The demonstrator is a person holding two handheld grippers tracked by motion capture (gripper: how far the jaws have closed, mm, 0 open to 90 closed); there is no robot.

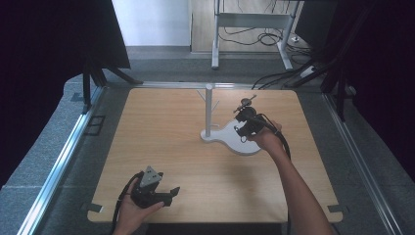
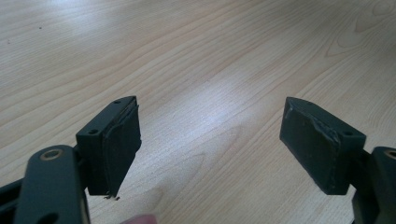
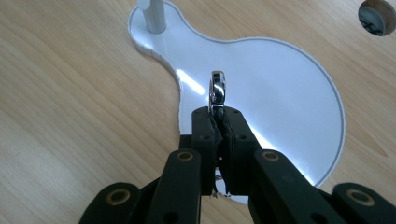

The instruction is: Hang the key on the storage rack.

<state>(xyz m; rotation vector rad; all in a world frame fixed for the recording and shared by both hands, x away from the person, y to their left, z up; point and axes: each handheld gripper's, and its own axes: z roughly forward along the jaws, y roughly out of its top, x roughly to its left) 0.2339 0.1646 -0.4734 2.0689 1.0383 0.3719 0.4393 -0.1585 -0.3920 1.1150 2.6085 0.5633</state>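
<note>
One ring [image 3: 217,88] clamped in my right gripper [image 3: 218,114], unhung; stand post [image 3: 152,15] at eleven o'clock; left gripper [image 2: 210,140] open, idle.

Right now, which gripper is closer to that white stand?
The right. The right gripper is over the white stand, its jaws shut on a ring. The left gripper is open at the table's near edge, far from the stand.

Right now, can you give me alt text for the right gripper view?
The right gripper is shut on a shiny metal ring, held upright above a white tray on the wooden table. A white post rises from the tray's narrow end.
</note>
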